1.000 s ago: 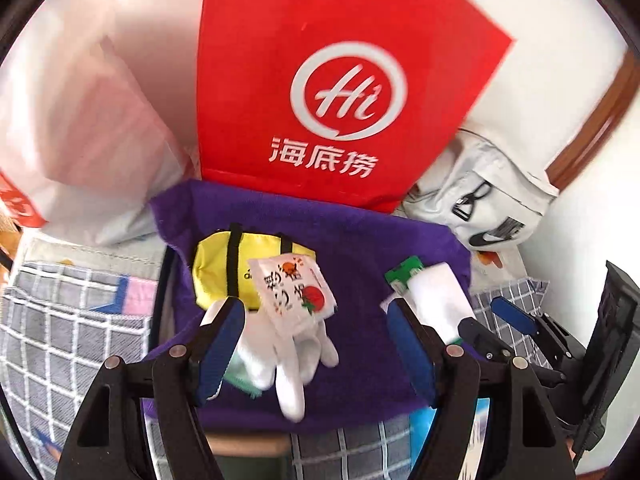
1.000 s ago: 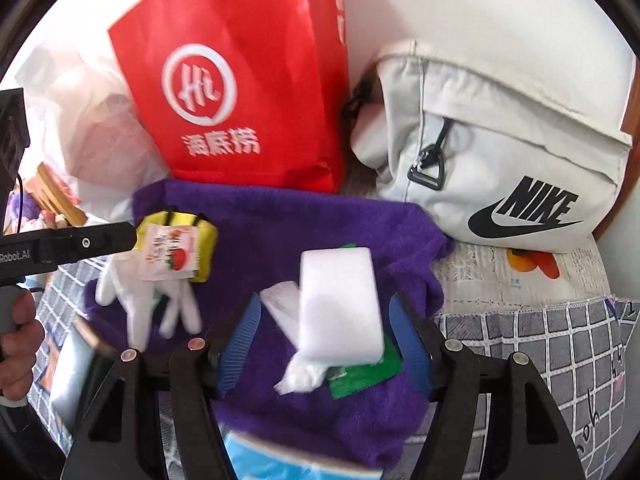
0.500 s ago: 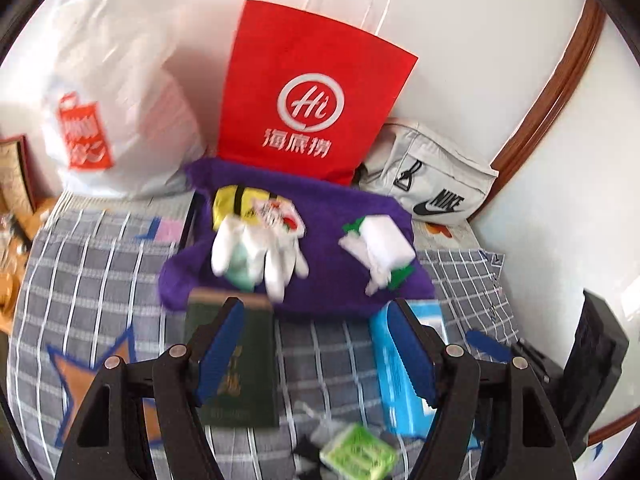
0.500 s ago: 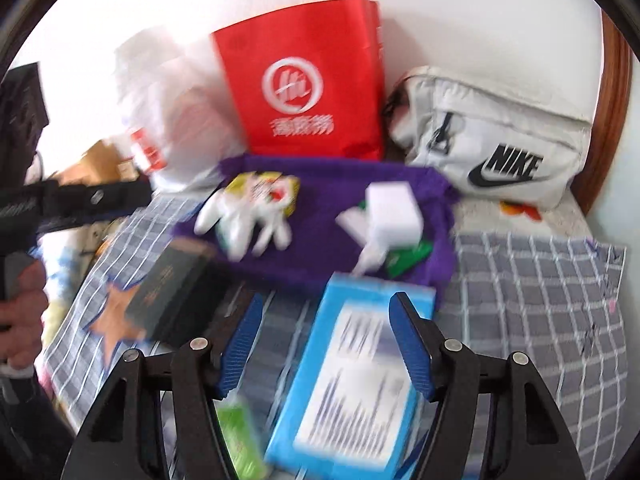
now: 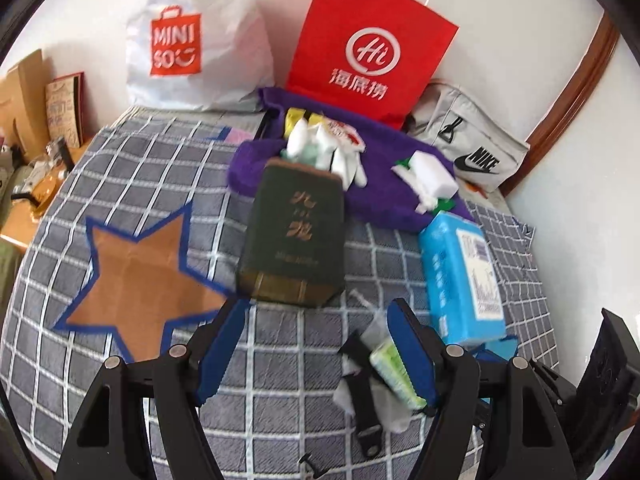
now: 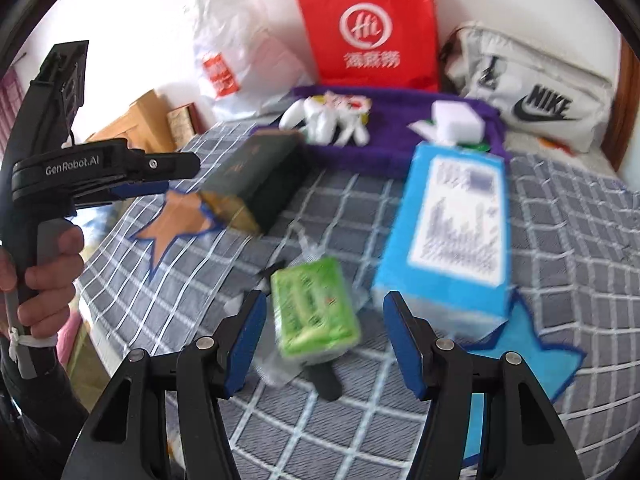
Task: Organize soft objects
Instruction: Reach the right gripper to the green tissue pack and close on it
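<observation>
A purple towel (image 5: 384, 192) (image 6: 384, 152) lies at the back of the bed with white gloves (image 5: 320, 148) (image 6: 328, 120), a yellow pouch (image 5: 294, 116) and a white sponge (image 5: 434, 172) (image 6: 456, 122) on it. A blue tissue pack (image 5: 460, 276) (image 6: 452, 232) and a green packet (image 5: 394, 368) (image 6: 312, 308) lie nearer. My left gripper (image 5: 316, 348) is open and empty above the checked cover. My right gripper (image 6: 324, 340) is open, with the green packet between its fingers, untouched.
A dark green book (image 5: 296, 236) (image 6: 256, 180) lies in front of the towel. A red paper bag (image 5: 372, 48), a white Miniso bag (image 5: 192, 40) and a grey Nike bag (image 5: 472, 148) stand against the wall. Boxes (image 5: 40, 104) sit at the far left.
Both grippers have pulled back from the purple towel toward the near side of the bed. The book, tissue pack and green packet have come into view. Both stay open.
</observation>
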